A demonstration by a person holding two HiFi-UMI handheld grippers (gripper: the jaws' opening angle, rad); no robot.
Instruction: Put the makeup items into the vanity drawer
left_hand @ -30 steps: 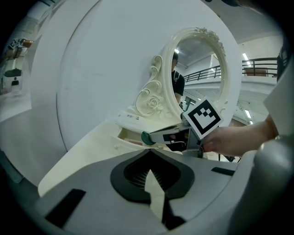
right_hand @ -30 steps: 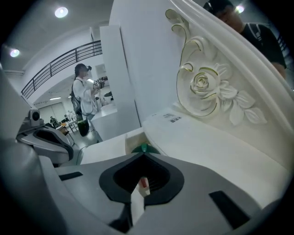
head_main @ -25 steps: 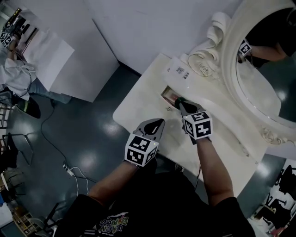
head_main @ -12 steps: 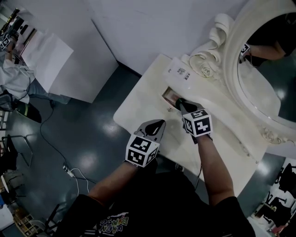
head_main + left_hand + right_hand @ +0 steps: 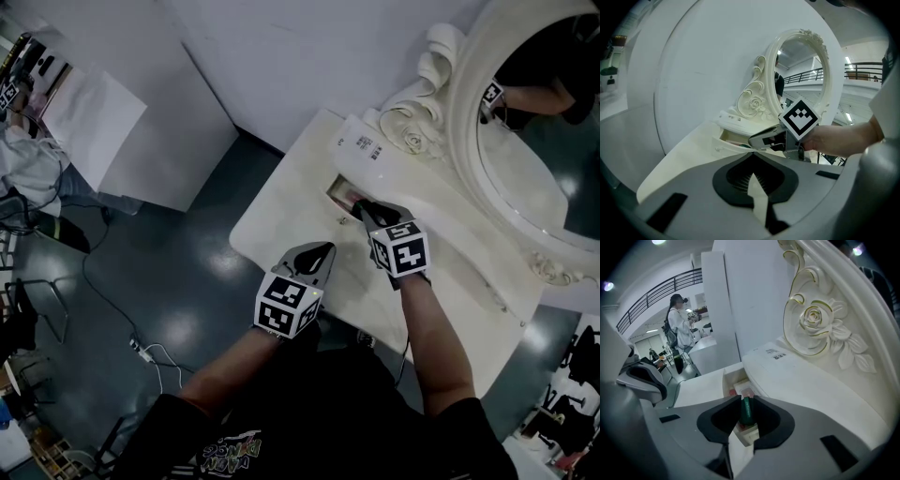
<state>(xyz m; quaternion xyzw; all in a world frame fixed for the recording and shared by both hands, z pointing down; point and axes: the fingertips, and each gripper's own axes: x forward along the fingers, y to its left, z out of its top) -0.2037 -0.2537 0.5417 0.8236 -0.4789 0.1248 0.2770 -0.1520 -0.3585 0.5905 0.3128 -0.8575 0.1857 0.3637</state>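
Observation:
The cream vanity table (image 5: 281,202) has its small drawer (image 5: 339,194) pulled open beneath the raised shelf. My right gripper (image 5: 364,210) hangs over the drawer, shut on a dark green makeup tube (image 5: 746,409) that stands upright between the jaws. In the right gripper view the drawer (image 5: 732,378) holds a pinkish-red compact (image 5: 746,392) and other small items just under the tube. My left gripper (image 5: 317,253) hovers over the table's front part, jaws closed together with nothing in them; from the left gripper view (image 5: 752,157) it looks toward the right gripper (image 5: 765,139) and the drawer (image 5: 733,137).
An oval mirror in a carved rose frame (image 5: 448,84) rises behind the shelf, which carries a printed label (image 5: 366,145). White partition panels (image 5: 103,122) stand to the left. A person (image 5: 680,329) stands far off. A cable (image 5: 141,345) lies on the dark floor.

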